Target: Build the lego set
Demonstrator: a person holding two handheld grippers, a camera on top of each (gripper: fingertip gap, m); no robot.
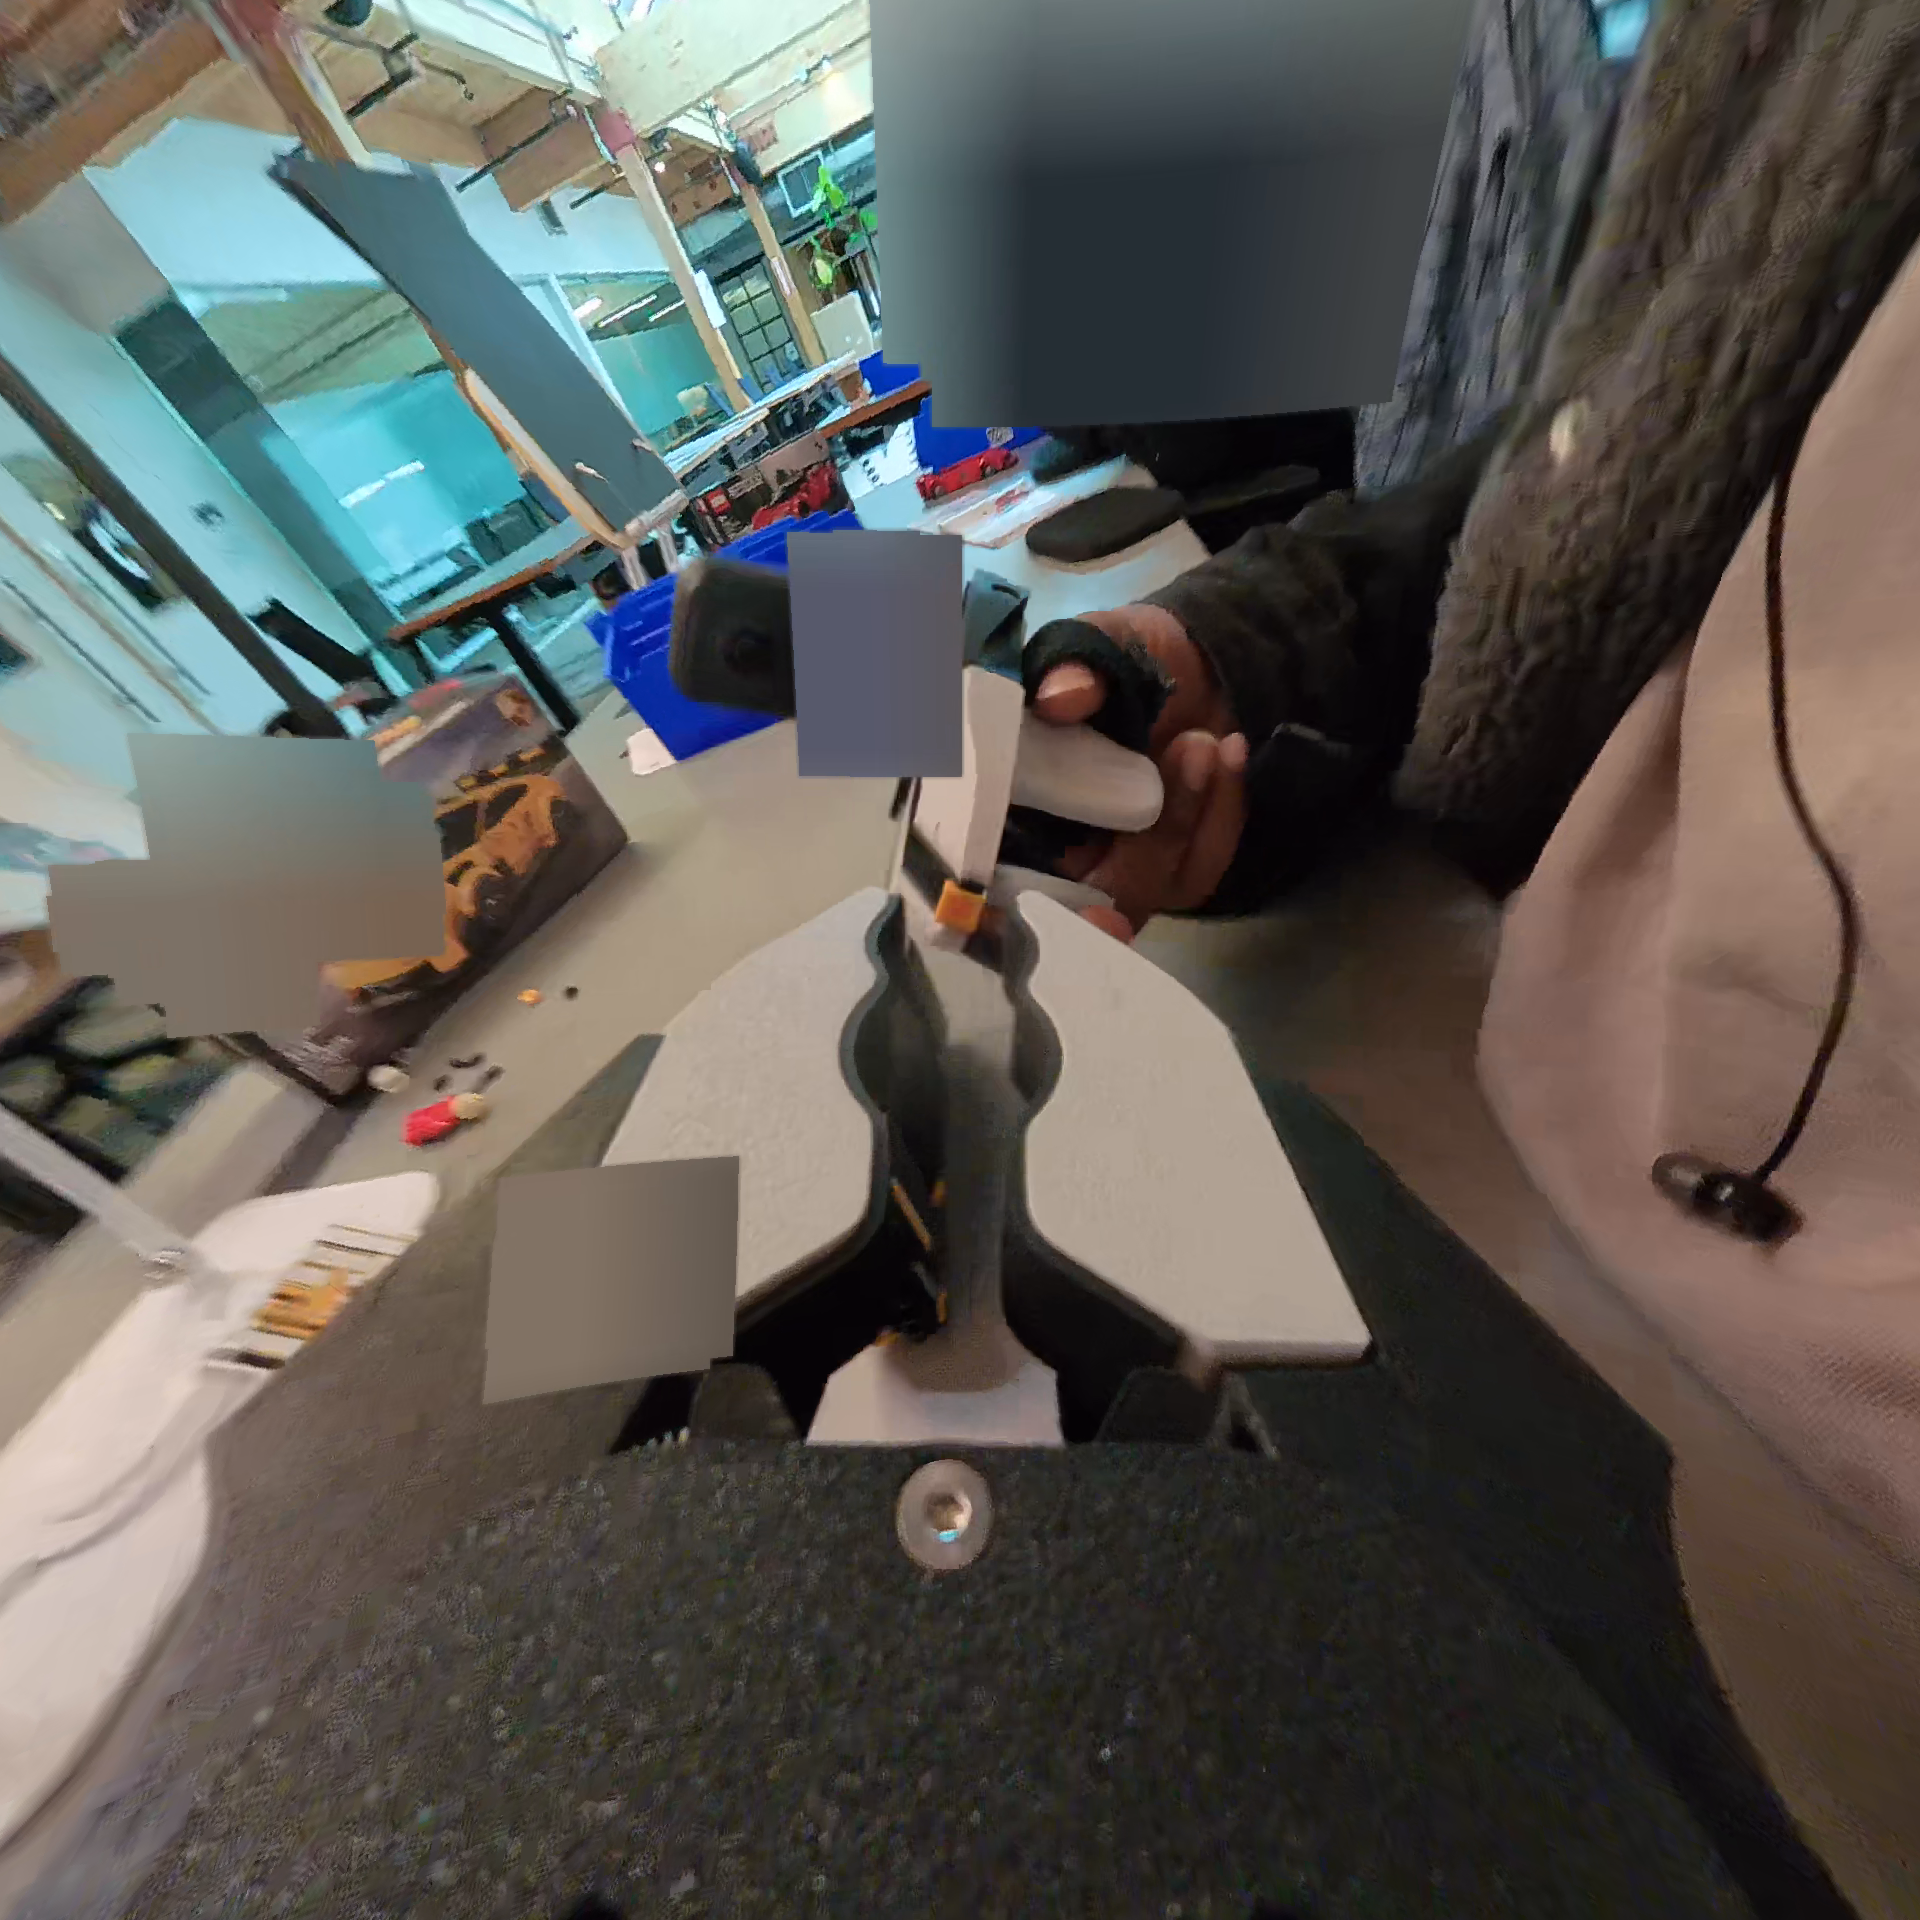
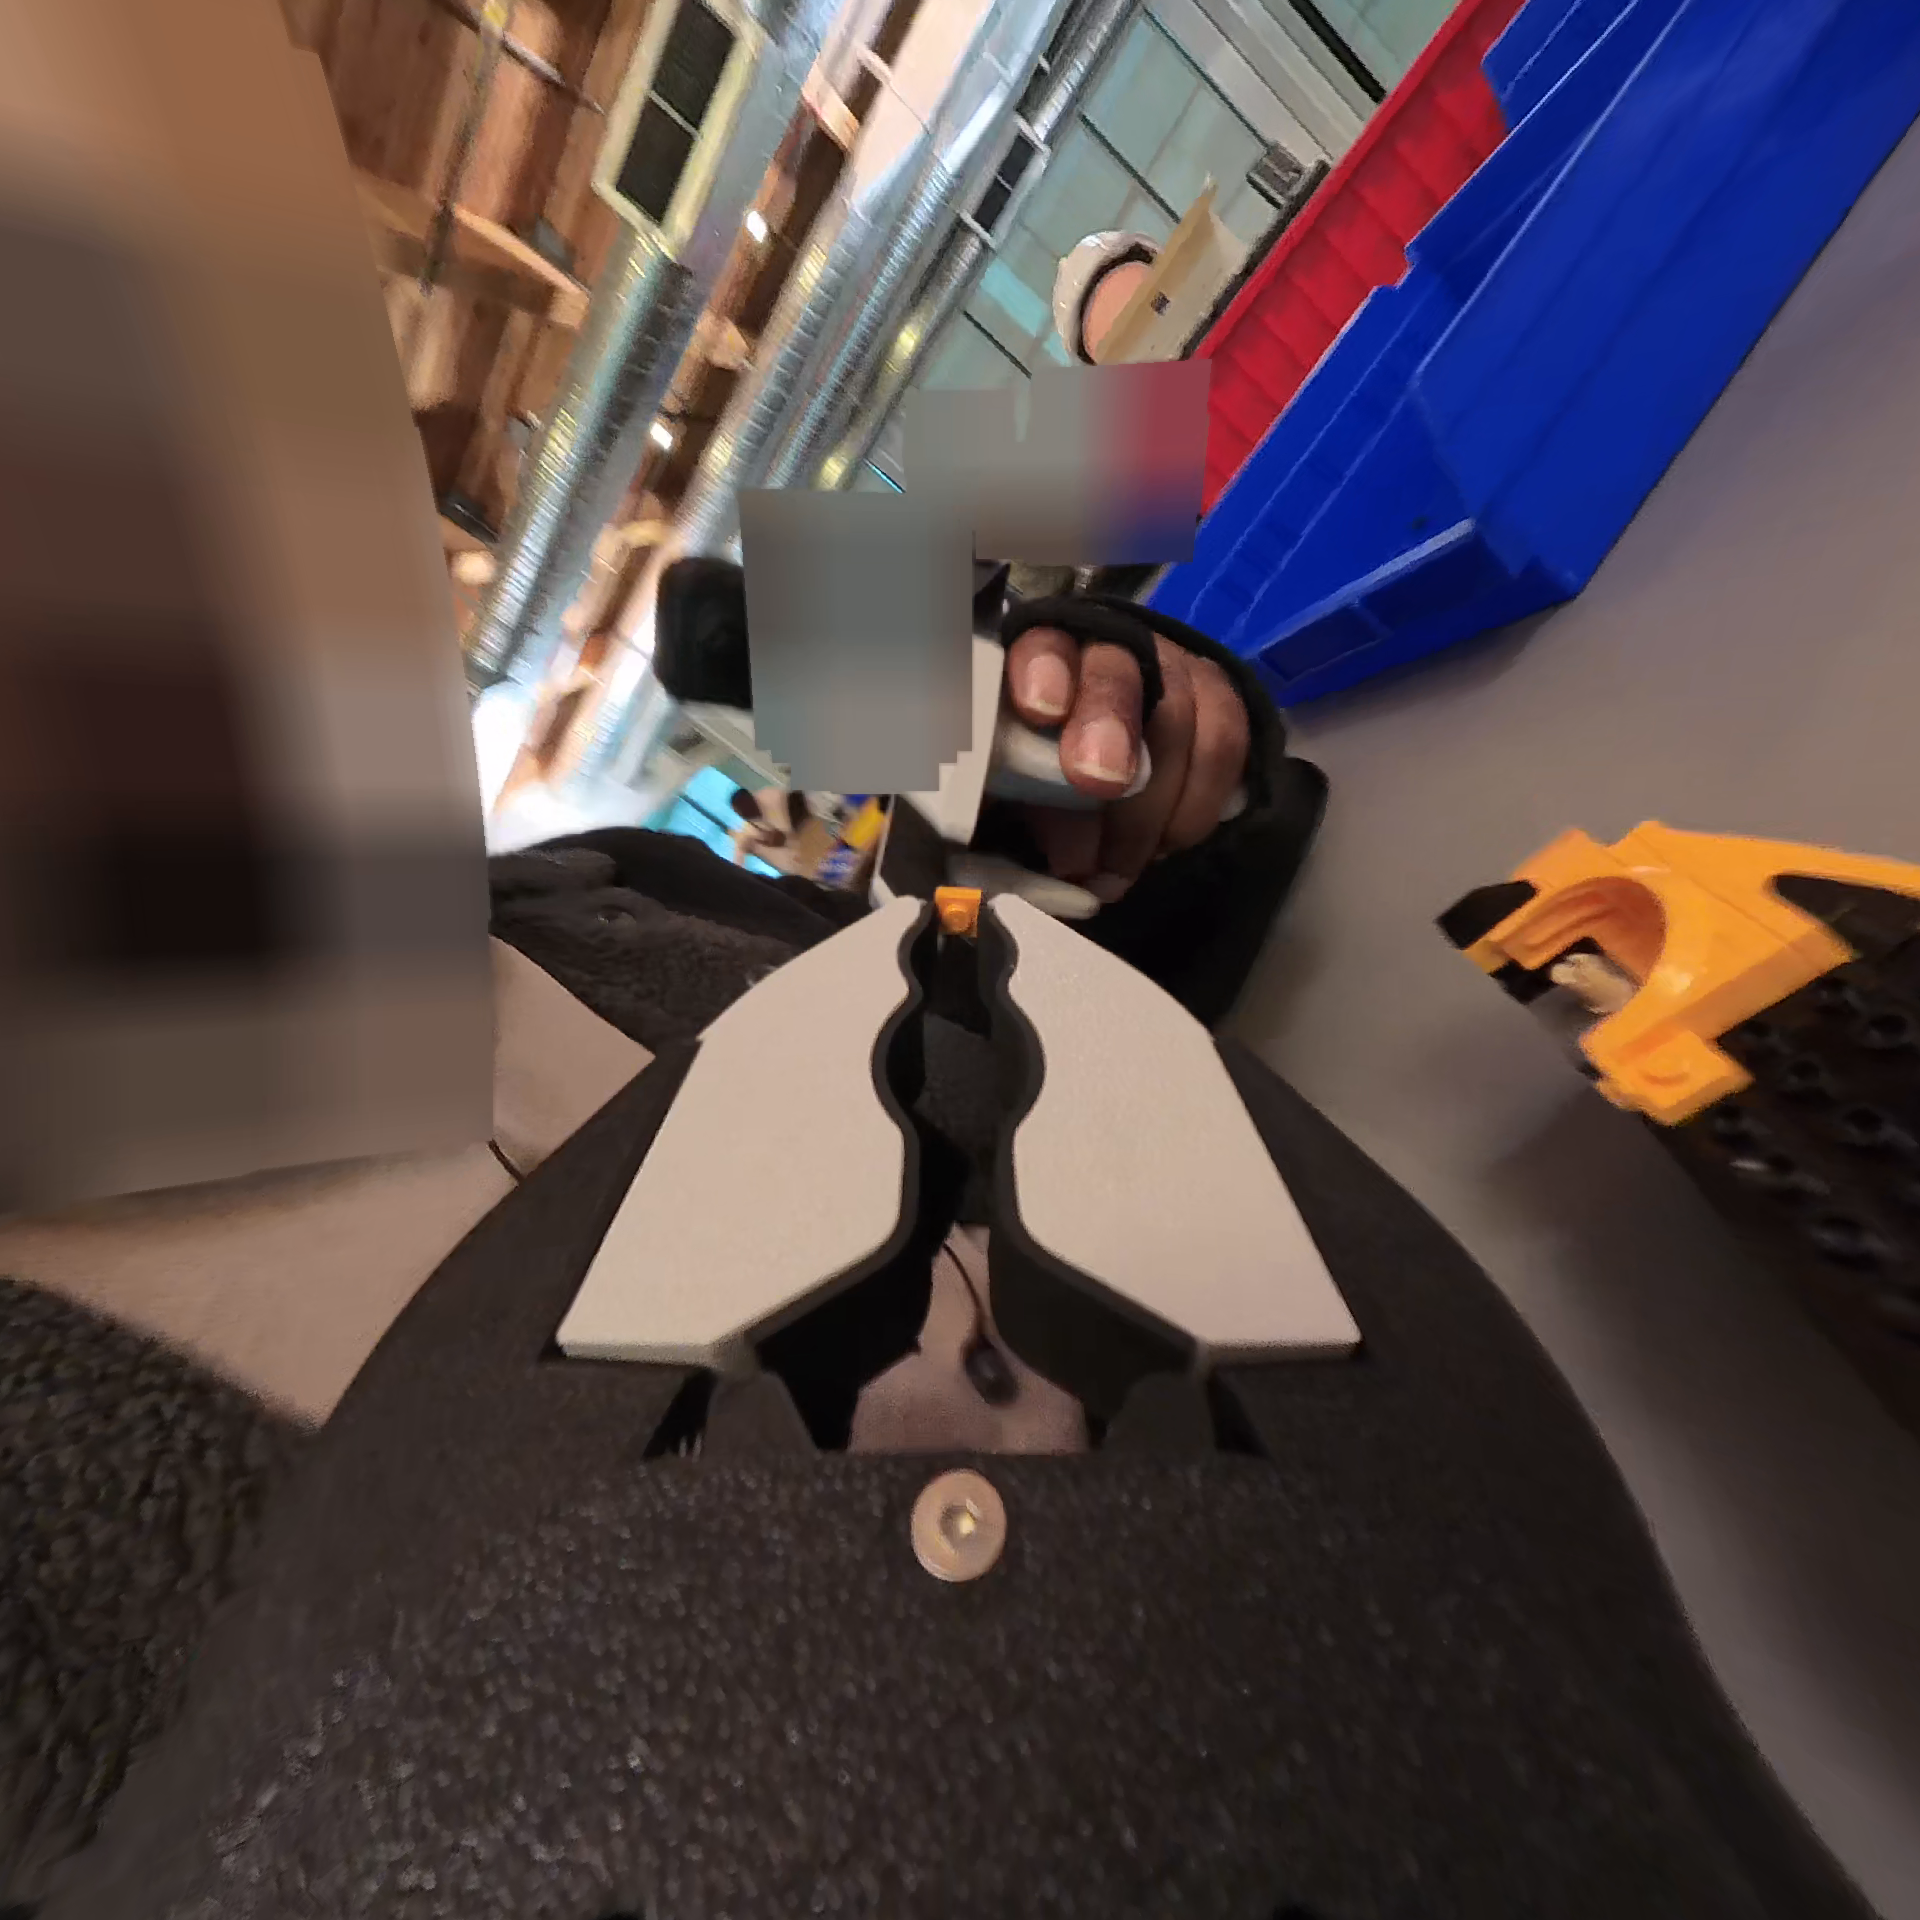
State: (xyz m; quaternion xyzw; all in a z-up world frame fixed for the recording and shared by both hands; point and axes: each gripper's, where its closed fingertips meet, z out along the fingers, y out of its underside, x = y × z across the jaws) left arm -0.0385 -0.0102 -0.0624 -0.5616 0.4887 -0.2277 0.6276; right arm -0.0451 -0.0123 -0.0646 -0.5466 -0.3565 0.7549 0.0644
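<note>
My two grippers face each other above the grey table [image 1: 748, 831]. In the right wrist view my right gripper [image 2: 958, 914] is shut on a small orange studded brick [image 2: 957, 910], which sits between its grey fingertips. In the left wrist view the same orange brick [image 1: 958, 902] hangs at the tip of the right gripper's white fingers [image 1: 982, 800], which come down from above. My left gripper [image 1: 958, 920] is open. Its two grey fingertips stand to either side of the brick and the right gripper's tips, with gaps showing. A gloved hand [image 1: 1143, 748] holds the right gripper's handle.
An orange and black toy car [image 2: 1662, 987] lies on the table to the right. Blue bins [image 2: 1558, 416] and a red bin [image 2: 1351, 260] stand behind it. A box with a yellow car picture [image 1: 509, 831], small loose parts [image 1: 447, 1117] and a white booklet [image 1: 260, 1299] lie at the left. The grippers are tip to tip, or close to it.
</note>
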